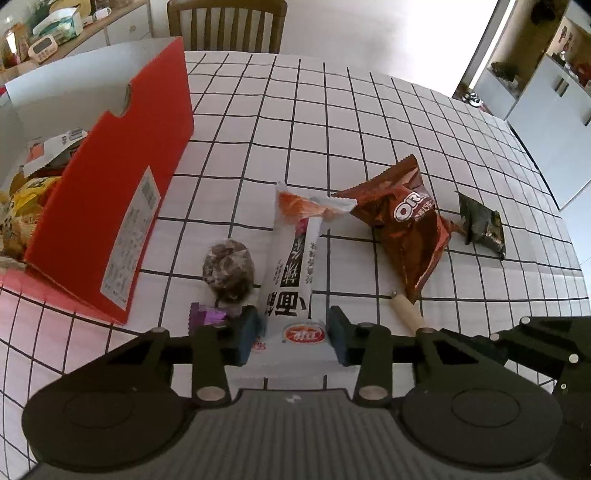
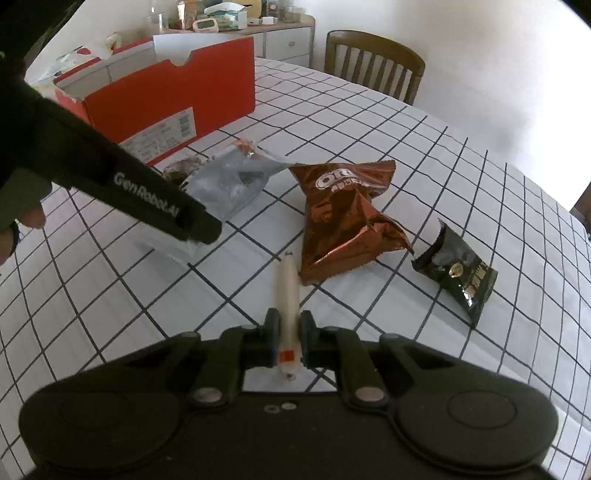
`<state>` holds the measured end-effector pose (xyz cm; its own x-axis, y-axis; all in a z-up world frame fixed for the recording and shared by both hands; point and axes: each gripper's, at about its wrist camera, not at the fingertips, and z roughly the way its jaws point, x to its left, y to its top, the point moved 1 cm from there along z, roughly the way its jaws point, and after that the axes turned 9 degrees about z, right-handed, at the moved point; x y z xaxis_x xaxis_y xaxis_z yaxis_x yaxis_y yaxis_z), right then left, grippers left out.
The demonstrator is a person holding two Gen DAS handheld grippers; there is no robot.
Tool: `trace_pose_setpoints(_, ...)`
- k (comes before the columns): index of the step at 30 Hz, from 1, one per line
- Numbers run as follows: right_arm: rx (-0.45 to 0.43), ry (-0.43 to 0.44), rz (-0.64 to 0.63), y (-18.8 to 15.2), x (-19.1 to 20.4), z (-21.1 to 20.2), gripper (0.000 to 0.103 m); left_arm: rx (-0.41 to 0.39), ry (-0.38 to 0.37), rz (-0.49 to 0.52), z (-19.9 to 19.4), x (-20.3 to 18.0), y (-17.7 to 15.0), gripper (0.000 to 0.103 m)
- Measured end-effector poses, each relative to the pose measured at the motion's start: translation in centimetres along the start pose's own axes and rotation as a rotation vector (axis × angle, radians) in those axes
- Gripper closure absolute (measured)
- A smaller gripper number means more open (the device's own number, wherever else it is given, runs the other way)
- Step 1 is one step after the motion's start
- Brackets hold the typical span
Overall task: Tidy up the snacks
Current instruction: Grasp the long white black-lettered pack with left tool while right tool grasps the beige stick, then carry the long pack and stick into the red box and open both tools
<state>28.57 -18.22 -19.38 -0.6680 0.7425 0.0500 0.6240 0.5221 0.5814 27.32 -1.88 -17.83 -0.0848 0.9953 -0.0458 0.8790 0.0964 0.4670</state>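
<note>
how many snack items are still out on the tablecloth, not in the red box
6: white packet between the left gripper's pads, sausage stick in the right gripper, round brown snack, purple wrapper, Oreo bag, dark packet. Others may be hidden.

A box [image 1: 110, 206] is placed on the table [image 1: 369, 122] at the left of the left wrist view, with several packets [image 1: 26, 206] contained in it. A long packet [image 1: 291, 280] is laid right of the box, its near end set between the pads of the left gripper [image 1: 291, 338]. A round snack [image 1: 228, 271] is found between box and long packet, with a small wrapper [image 1: 207, 316] before it. A cookie bag [image 1: 402, 225] is laid right of the long packet, and a small pouch [image 1: 482, 223] further right. A stick snack [image 2: 287, 291] is positioned before the cookie bag, its near end clamped in the right gripper [image 2: 287, 338]. A chair [image 1: 227, 24] is set behind the table.
</note>
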Motion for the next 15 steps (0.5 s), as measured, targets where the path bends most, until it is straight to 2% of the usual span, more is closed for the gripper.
trace_pose_setpoints(6, -0.009, 0.0, 0.067, -0.6, 0.2, -1.1, 0.094, -0.001, -0.026, -0.027, -1.1, 0.1, -0.8, 0.07)
trace_pose_setpoints(15, -0.005, 0.049, 0.258, -1.8, -0.2, -3.8, 0.094, -0.016, -0.075, -0.076, -4.3, 0.7, -2.2, 0.071)
